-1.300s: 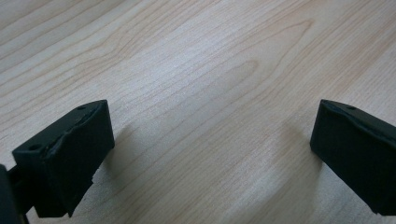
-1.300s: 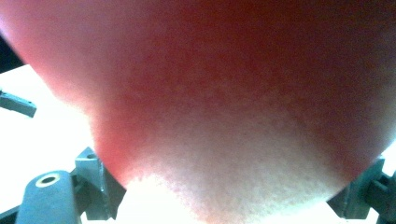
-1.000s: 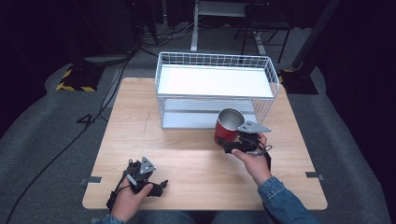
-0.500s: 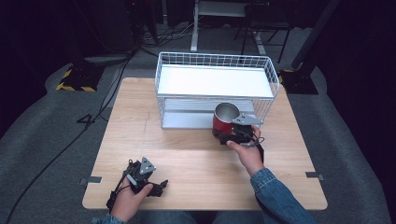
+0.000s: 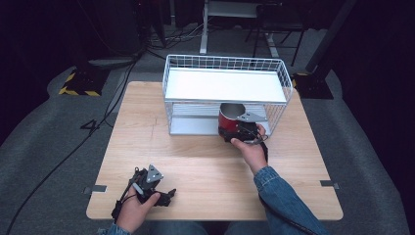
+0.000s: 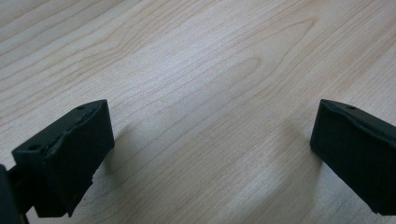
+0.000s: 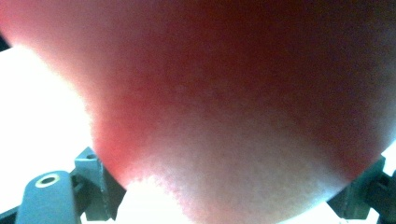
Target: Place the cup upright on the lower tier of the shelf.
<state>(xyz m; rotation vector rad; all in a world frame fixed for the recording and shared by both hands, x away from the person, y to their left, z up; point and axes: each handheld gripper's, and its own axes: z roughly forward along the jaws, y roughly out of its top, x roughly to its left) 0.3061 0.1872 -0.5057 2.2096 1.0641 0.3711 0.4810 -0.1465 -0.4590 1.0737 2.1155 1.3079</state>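
Red cup (image 5: 231,118) clamped upright between my right gripper (image 5: 238,131) jaws at wire basket (image 5: 225,68) front opening; my left gripper (image 5: 155,192) spread wide, empty, well apart from basket.

A light wooden counter (image 5: 205,161) carried a white wire basket rack (image 5: 225,93) toward twelve o'clock. The left tool (image 5: 166,196) rested on the bare wood near seven o'clock, its jaws spread wide.
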